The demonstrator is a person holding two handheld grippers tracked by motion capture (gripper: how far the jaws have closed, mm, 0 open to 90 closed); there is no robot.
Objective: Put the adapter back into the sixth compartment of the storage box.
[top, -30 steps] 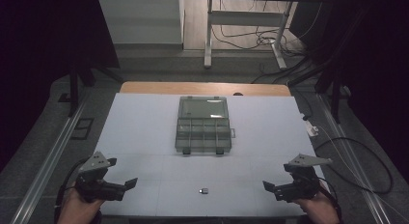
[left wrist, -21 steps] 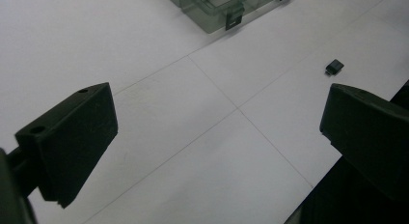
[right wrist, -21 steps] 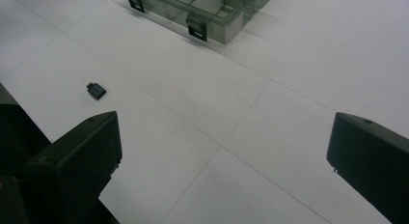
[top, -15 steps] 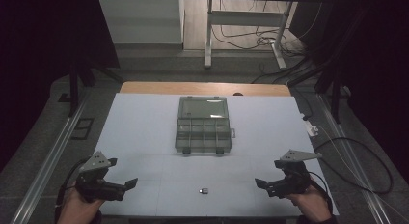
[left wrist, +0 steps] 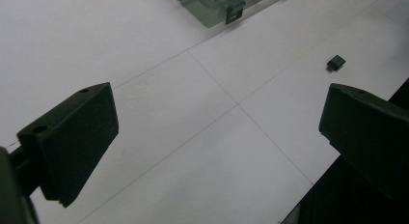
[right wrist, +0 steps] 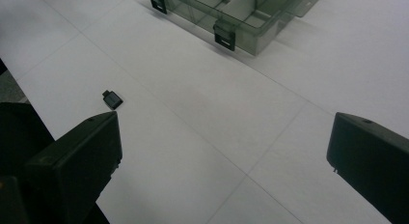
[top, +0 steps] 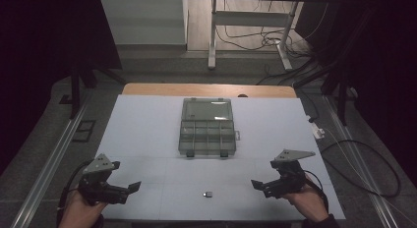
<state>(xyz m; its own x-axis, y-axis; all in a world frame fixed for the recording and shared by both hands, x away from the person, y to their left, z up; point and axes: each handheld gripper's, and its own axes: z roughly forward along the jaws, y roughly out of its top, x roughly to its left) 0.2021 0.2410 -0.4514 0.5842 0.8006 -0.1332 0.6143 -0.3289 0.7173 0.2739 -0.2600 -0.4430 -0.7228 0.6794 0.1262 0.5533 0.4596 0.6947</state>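
The right gripper (top: 258, 185) had moved inward from the table's right edge toward the small black part (top: 207, 194), jaws spread wide and holding nothing; the left gripper (top: 132, 188) had stayed at the near left, jaws likewise apart and empty; the part lay on the white table (top: 147, 129) between them, near the front edge, apart from both; beyond it sat a clear compartment box (top: 206, 127), lid raised; nothing lay between gripper and part; cables (top: 255, 39) trailed across the dim floor behind.
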